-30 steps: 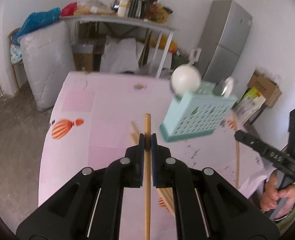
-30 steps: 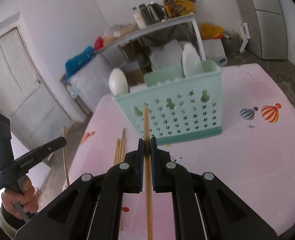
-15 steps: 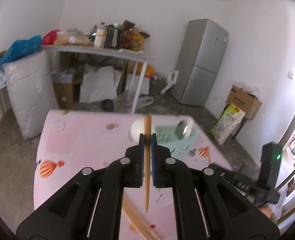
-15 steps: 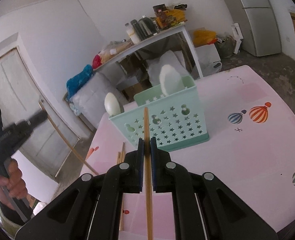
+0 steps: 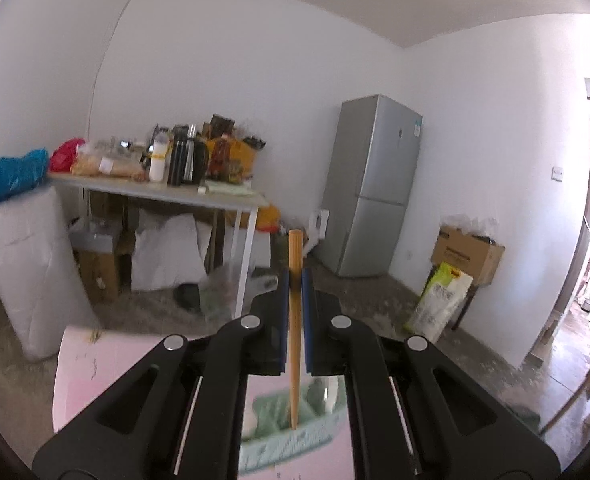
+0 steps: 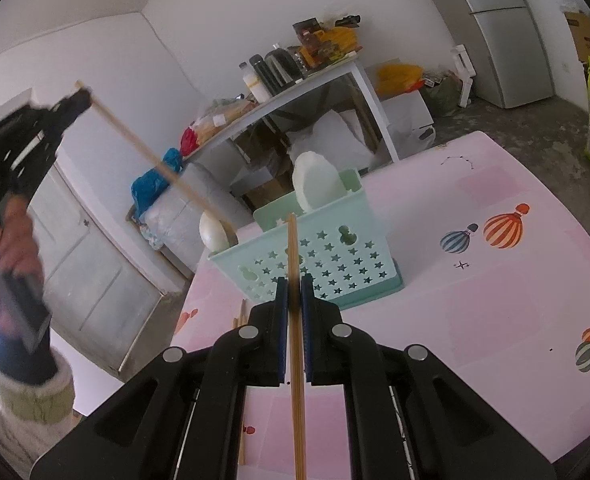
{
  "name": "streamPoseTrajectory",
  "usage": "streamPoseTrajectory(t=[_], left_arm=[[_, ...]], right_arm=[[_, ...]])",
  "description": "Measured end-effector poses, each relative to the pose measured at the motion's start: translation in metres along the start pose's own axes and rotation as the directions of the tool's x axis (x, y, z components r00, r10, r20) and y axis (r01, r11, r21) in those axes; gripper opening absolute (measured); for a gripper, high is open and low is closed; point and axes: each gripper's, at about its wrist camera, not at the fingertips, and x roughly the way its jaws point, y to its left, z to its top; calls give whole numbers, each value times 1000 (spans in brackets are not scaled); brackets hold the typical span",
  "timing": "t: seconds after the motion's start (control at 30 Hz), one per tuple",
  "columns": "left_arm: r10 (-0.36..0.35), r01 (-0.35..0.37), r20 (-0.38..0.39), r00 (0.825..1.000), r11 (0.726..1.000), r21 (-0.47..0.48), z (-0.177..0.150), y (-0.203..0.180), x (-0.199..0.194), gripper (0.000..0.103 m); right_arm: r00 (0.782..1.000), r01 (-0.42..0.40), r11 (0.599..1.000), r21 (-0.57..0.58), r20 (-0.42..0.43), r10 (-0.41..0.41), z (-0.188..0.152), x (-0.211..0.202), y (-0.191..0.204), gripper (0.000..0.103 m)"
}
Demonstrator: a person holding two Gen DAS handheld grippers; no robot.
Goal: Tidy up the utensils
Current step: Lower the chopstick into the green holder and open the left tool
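Right gripper (image 6: 294, 280): nearest item in its own view, black frame with blue pads, fingers drawn narrow and clamped on a wooden chopstick (image 6: 295, 340) that ran straight along the gripper's line, its tip overlapping the front wall of the utensil basket. Loose chopsticks (image 6: 239, 318): a few lay flat on the pink tablecloth (image 6: 495, 320), just left of the gripper's fingers. Utensil basket (image 6: 315, 264): mint-green plastic with star-shaped cut-outs, stood upright on the tablecloth, printed with hot-air balloons. White spoons (image 6: 315, 184): two stood bowl-up in the basket, the larger at the back, the smaller (image 6: 213, 232) at the left end. Left gripper (image 6: 79, 100): held aloft at the left of the right wrist view by a gloved hand (image 6: 11, 240) in a cream sleeve, its fingers closed on a second chopstick (image 5: 295, 320) that slanted down toward the basket's left end; in the left wrist view this stick's lower tip hung over the basket's open top, whether inside or above it could not be told. Beyond: a white table loaded with bottles and bags (image 5: 167, 192), a grey refrigerator (image 5: 371, 188), a cardboard box (image 5: 467, 252) against the white wall.
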Motion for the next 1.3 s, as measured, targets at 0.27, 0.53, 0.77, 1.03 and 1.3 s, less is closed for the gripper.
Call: streamPoseTrajectory(t=[0.27, 0.53, 0.77, 1.03, 1.3], left_arm=[[78, -75, -38, 996, 994, 79, -19, -14, 74, 5], [116, -107, -174, 978, 992, 60, -69, 5, 96, 7], [115, -105, -166, 979, 992, 66, -75, 13, 64, 18], [99, -90, -151, 984, 994, 64, -82, 16, 18, 27], [126, -118, -207, 970, 992, 53, -117, 32, -14, 32]], right_arm=[[1000, 15, 1000, 17, 6, -15, 4, -2, -8, 7], [1000, 26, 999, 31, -6, -26, 4, 2, -18, 7], [1000, 24, 999, 43, -12, -23, 3, 4, -17, 7], [999, 40, 999, 29, -6, -40, 2, 0, -8, 7], [999, 49, 999, 3, 12, -49, 6, -8, 3, 7]])
